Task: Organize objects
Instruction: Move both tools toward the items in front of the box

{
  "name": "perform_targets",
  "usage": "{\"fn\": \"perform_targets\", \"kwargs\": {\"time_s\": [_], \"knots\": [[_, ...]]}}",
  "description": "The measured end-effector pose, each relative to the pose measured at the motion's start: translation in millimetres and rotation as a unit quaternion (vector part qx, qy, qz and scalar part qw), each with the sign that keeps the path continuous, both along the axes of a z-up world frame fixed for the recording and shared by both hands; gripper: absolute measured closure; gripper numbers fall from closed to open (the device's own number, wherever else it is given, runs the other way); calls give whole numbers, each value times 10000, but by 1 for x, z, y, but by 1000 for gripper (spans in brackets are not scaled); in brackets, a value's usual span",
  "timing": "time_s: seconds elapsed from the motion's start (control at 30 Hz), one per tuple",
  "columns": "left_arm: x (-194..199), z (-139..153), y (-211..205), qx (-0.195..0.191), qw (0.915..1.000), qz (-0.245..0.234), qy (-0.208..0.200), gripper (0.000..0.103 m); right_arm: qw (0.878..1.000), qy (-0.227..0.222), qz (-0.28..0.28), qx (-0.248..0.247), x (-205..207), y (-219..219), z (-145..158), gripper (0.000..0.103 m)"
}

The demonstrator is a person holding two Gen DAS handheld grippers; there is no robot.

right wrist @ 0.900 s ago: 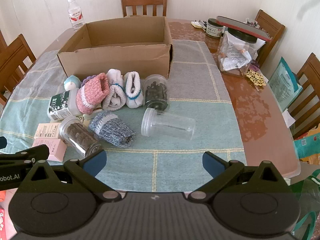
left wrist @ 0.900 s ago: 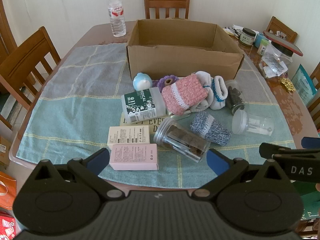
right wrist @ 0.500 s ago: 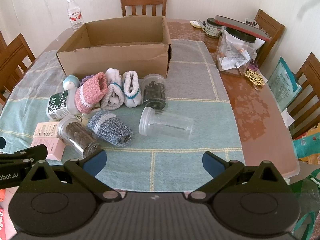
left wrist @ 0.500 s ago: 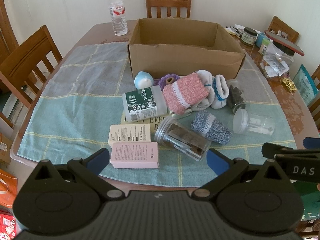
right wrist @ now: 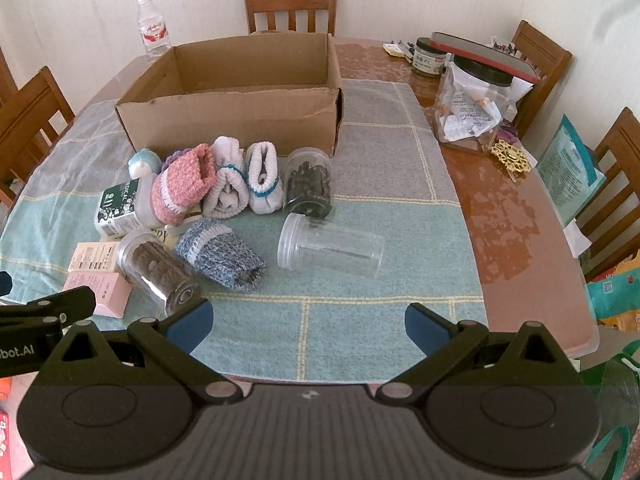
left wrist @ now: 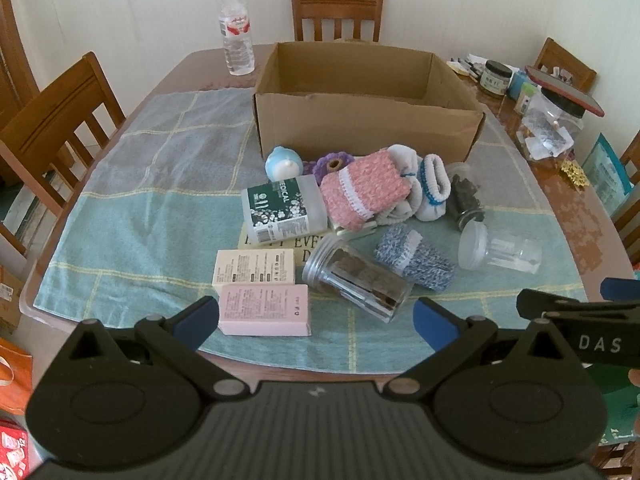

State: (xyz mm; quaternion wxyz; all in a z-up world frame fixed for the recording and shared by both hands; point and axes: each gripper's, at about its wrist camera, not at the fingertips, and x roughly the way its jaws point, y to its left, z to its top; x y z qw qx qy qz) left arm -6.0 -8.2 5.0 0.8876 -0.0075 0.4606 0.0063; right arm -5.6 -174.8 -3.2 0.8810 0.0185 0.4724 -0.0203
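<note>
While both the left gripper and right gripper are held released above the counter's near edge, "MEDICAL" is read on the bottle lying mid-counter before the cardboard box.

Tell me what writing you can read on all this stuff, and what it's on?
"EDICAL": green label of the white bottle; its first letter is hidden.
"EVE": flat cream card under the jars, mostly covered.
"DAS": the right claw's arm, seen from the left camera.
"bot.AI": the left claw's arm, cut off at the frame edge.
Too small or blurred: pink box, cream box, water bottle, green-labelled jar.
</note>
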Motion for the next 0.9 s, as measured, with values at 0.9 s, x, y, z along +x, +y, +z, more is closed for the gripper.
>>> {"fn": "perform_targets", "kwargs": {"time_s": [0.9], "knots": [[18,-6,2,36,9991,-414,-6,1,9998,35,-187,20,11,3,0,0]]}}
